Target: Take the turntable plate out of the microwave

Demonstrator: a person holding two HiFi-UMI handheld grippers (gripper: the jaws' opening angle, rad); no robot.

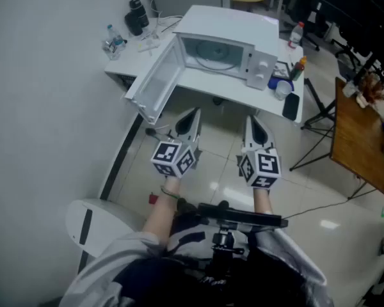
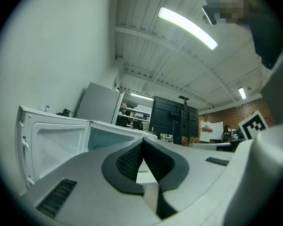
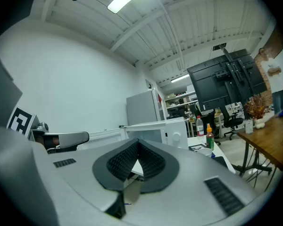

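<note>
The white microwave [image 1: 233, 40] stands on a white table [image 1: 205, 85] with its door [image 1: 155, 82] swung open to the left. Inside lies the round glass turntable plate [image 1: 214, 53]. Both grippers hover level over the floor, short of the table and apart from the microwave. My left gripper [image 1: 194, 112] is shut with nothing held and points toward the open door. My right gripper [image 1: 250, 118] is shut and empty, below the control panel. In the left gripper view the shut jaws [image 2: 142, 141] face the open door [image 2: 52, 145]. In the right gripper view the shut jaws [image 3: 137, 143] face the microwave [image 3: 172, 128].
A black flask [image 1: 137, 16] and small bottles [image 1: 114, 41] stand at the table's back left. A cup [image 1: 283, 89], a black phone [image 1: 291, 105] and a sauce bottle [image 1: 299, 66] sit right of the microwave. A wooden desk [image 1: 355, 142] is at the right, a white seat [image 1: 96, 226] at the lower left.
</note>
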